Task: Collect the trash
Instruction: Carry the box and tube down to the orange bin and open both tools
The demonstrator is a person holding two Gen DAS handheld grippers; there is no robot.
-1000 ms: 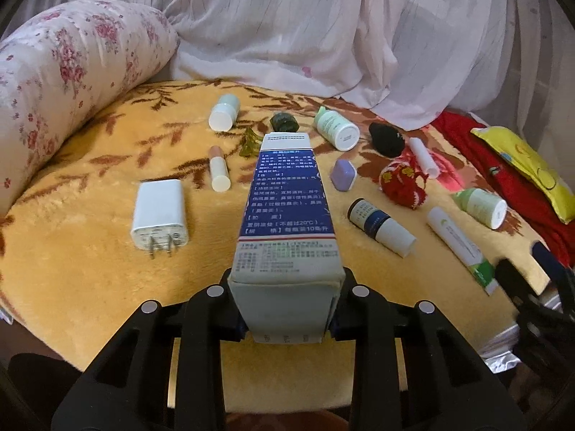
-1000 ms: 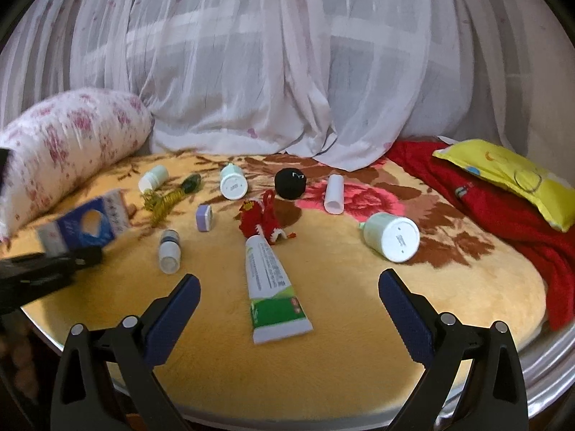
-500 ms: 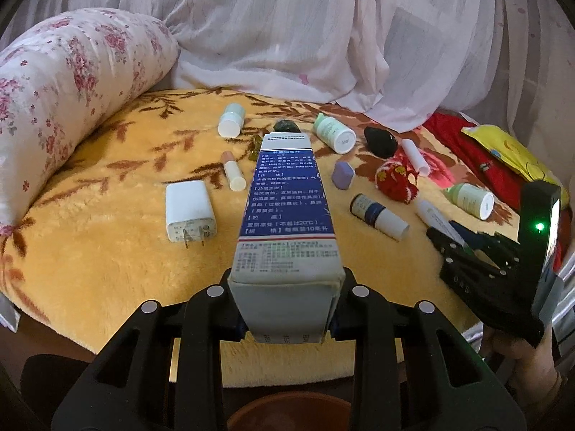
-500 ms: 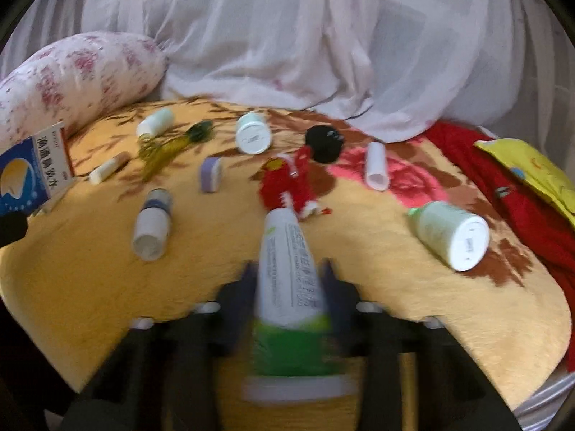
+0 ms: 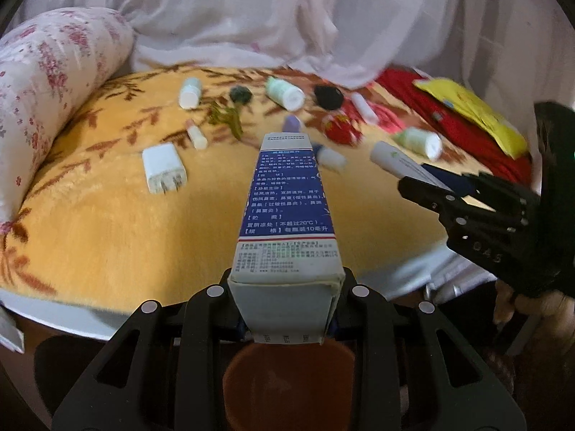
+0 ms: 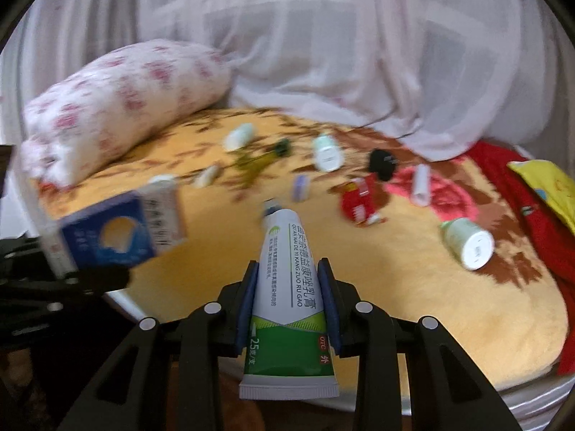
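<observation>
Left claw (image 5: pixel 287 309): clamped on the medicine box (image 5: pixel 287 222), held off the bed's near edge, above a brown bin (image 5: pixel 287 377).
Right claw (image 6: pixel 287 309): wide a second ago, now pinching the ointment tube (image 6: pixel 289 287), lifted clear of the bed (image 6: pixel 413 287).
Meaning: both pieces of trash are in hand; dropping comes next.
Left on the bed: small bottles, charger (image 5: pixel 163 172).
</observation>
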